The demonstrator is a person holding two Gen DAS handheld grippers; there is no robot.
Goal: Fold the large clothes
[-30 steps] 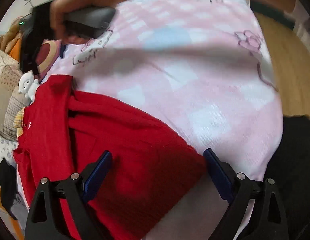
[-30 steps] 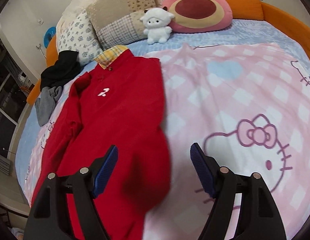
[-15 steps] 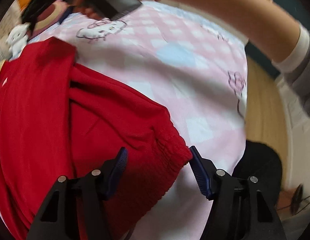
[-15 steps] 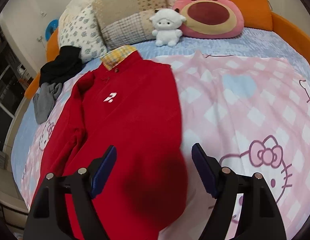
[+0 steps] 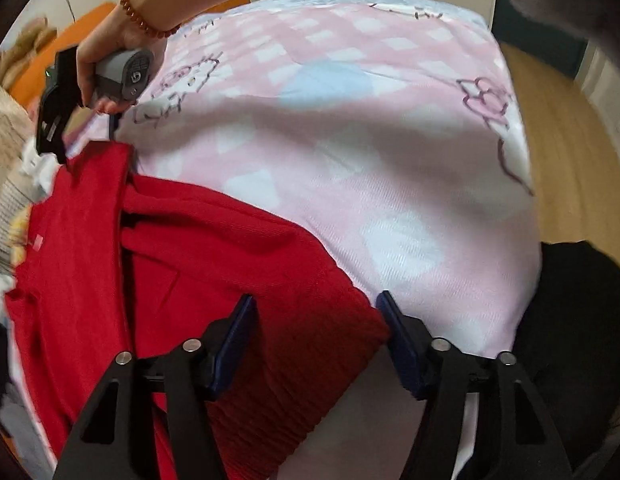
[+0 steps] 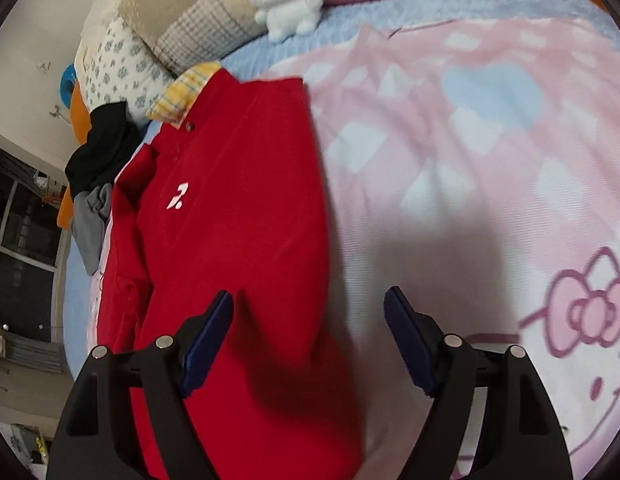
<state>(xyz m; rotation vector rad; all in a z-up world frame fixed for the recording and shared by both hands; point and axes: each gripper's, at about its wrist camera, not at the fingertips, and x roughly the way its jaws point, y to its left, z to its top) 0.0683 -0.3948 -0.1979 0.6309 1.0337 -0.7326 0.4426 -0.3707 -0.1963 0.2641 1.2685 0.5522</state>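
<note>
The red jacket (image 6: 238, 216) lies on the pink blanket (image 6: 449, 168), collar toward the pillows (image 6: 150, 40) and white plush toy (image 6: 288, 0). The left gripper (image 5: 313, 340) is closing around its ribbed hem, pads not visibly pressing. The right gripper (image 6: 308, 336) is closing too – the jacket's edge lies between its jaws. Only the left view shows the hand (image 5: 110, 52) carrying the right gripper; only the right shows the dark clothes (image 6: 98, 160) piled beside it.

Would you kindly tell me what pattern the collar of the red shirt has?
The collar is a yellow and white check with thin blue lines, clearest in the right wrist view.
</note>
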